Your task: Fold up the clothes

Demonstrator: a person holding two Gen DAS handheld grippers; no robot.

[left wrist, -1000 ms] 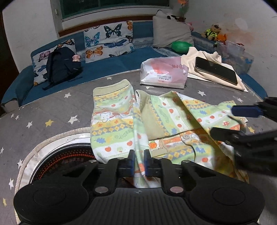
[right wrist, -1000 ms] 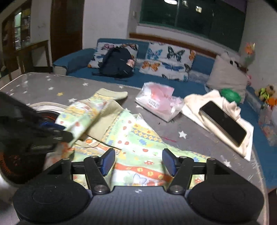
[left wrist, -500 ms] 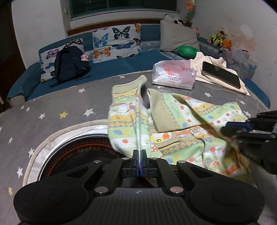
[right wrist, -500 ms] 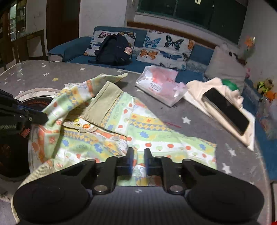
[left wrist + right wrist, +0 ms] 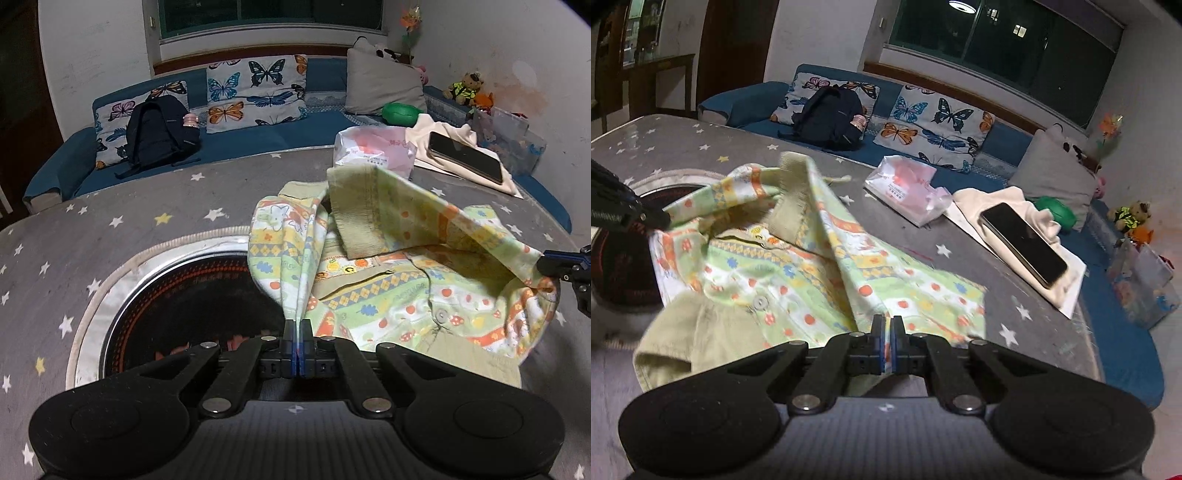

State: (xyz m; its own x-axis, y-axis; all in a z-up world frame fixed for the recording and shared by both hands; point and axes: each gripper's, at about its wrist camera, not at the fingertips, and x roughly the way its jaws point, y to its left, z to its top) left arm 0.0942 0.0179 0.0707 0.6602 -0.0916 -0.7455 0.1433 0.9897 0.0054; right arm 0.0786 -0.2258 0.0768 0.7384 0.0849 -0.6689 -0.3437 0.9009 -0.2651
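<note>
Left wrist view, going from the left edge across: a dark backpack (image 5: 159, 133) leans on the blue sofa (image 5: 258, 144) against butterfly-print cushions (image 5: 255, 92); nearer, the grey star-print table cover (image 5: 110, 221) has a round opening with a dark hotplate (image 5: 192, 295) in it; at centre the left gripper (image 5: 298, 328) has its jaws clenched on a gathered edge of the patterned garment (image 5: 406, 280), whose sleeve rises from the pads and drapes over the hotplate's right rim; the garment's body lies spread on the table to the right, one cuffed part lifted into the air; beyond it sit a pink plastic packet (image 5: 373, 151) and a phone (image 5: 465, 157) lying on a cream cloth (image 5: 443, 140); at the far right edge the right gripper (image 5: 554, 264) pinches the raised hem.

Right wrist view, same order: the left gripper (image 5: 646, 218) enters from the left edge, gripping cloth above the hotplate (image 5: 624, 258); the garment (image 5: 812, 266) stretches between the two tools, partly off the table, its olive collar (image 5: 683, 332) low at left; at centre the right gripper (image 5: 887, 332) has its jaws pressed tight on a fold of fabric; further right lie the packet (image 5: 908, 188), the phone (image 5: 1023, 243) on the cloth (image 5: 1015, 206), a grey pillow (image 5: 1056, 173), and a clear box (image 5: 1141, 284) of toys.
</note>
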